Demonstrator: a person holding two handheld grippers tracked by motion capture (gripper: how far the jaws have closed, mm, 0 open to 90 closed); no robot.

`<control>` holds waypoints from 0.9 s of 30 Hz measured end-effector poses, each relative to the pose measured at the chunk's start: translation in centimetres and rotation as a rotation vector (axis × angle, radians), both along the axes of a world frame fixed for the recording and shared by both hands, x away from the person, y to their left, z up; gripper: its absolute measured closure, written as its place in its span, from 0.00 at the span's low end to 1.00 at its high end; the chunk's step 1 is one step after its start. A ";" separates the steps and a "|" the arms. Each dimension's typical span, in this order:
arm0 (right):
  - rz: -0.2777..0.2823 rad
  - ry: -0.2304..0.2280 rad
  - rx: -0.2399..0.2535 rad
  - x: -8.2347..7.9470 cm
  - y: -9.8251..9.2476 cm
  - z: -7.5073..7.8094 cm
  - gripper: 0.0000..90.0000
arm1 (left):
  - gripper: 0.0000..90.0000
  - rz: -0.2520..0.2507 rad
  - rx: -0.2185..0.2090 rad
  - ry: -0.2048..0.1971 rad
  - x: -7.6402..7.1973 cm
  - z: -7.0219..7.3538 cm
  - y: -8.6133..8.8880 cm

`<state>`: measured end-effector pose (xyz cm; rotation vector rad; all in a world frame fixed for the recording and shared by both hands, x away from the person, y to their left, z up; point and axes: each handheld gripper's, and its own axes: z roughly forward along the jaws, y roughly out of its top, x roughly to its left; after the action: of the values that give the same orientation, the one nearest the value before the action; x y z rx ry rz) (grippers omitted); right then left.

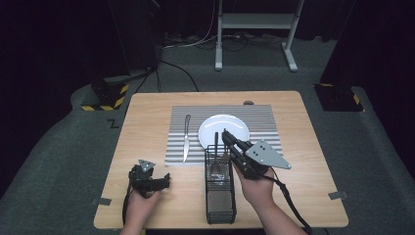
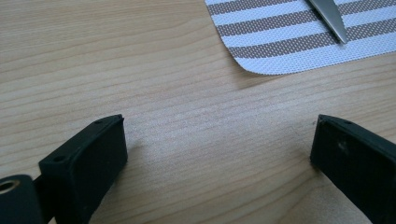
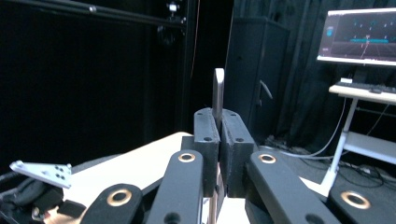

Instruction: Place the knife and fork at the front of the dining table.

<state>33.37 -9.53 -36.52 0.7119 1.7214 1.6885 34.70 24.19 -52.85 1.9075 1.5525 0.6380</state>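
My right gripper [image 1: 227, 134] hovers over the black wire caddy [image 1: 219, 205] and is shut on the handle of a metal utensil [image 1: 216, 147]. The utensil's rounded lower end hangs inside the caddy, and it looks like a spoon. In the right gripper view, the jaws [image 3: 218, 122] pinch the flat steel handle [image 3: 218, 91], which sticks up past them. My left gripper [image 1: 165, 180] rests on the wooden table [image 1: 147, 122] near the front left. It stands open [image 2: 219, 135] with nothing between its fingers.
A striped placemat [image 1: 264, 120] lies mid-table with a white plate [image 1: 230, 125] on it and a knife [image 1: 186, 137] to the plate's left. The knife tip [image 2: 334, 23] and the mat corner [image 2: 280, 51] lie beyond my left jaws. A monitor [image 3: 359, 35] stands off the table.
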 end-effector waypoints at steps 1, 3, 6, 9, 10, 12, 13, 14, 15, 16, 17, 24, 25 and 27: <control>0.002 -0.005 0.008 -0.2 0.0 0.2 0.96 | 0.04 0.000 0.000 0.000 0.0 0.0 0.0; 0.008 -0.017 0.020 -0.5 -0.1 0.6 0.96 | 0.04 0.001 0.001 0.000 0.0 0.0 0.0; 0.012 -0.029 0.039 -1.0 -0.3 0.9 0.96 | 0.04 0.003 0.001 -0.001 0.0 0.0 0.0; 0.013 -0.044 0.055 -1.4 -0.4 1.2 0.96 | 0.04 0.003 0.001 -0.001 0.0 0.0 0.0; 0.012 -0.046 0.060 -1.5 -0.5 1.2 0.96 | 0.04 0.003 0.001 -0.001 0.0 0.0 0.0; 0.011 -0.050 0.066 -1.6 -0.6 1.4 0.96 | 0.04 0.004 0.000 0.000 0.0 0.0 0.0; 0.011 -0.055 0.066 -1.6 -0.6 1.4 0.96 | 0.04 0.004 0.000 0.000 0.0 0.0 0.0; 0.011 -0.052 0.073 -1.7 -0.7 1.5 0.96 | 0.04 0.004 0.000 0.000 0.0 0.0 0.0; 0.013 -0.052 0.077 -1.7 -0.9 1.6 0.96 | 0.04 0.004 0.000 -0.001 0.0 0.0 0.0; 0.014 -0.050 0.082 -1.7 -0.9 1.7 0.96 | 0.04 0.004 0.001 -0.001 0.0 0.0 0.0; 0.015 -0.053 0.085 -1.7 -1.1 1.8 0.96 | 0.04 0.003 0.001 -0.001 0.0 0.0 0.0; -0.001 -0.081 0.115 -2.0 -2.4 3.3 0.96 | 0.04 0.004 0.001 -0.001 0.0 0.0 -0.1; -0.006 -0.087 0.119 -2.1 -2.6 3.6 0.96 | 0.04 0.003 0.001 -0.001 0.0 0.0 0.0; -0.016 -0.098 0.122 -2.2 -3.1 4.0 0.96 | 0.04 0.003 0.001 -0.001 0.0 0.0 0.0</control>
<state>31.15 -12.59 -32.55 0.6837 1.5523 1.7986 34.67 24.14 -52.86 1.9050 1.5553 0.6414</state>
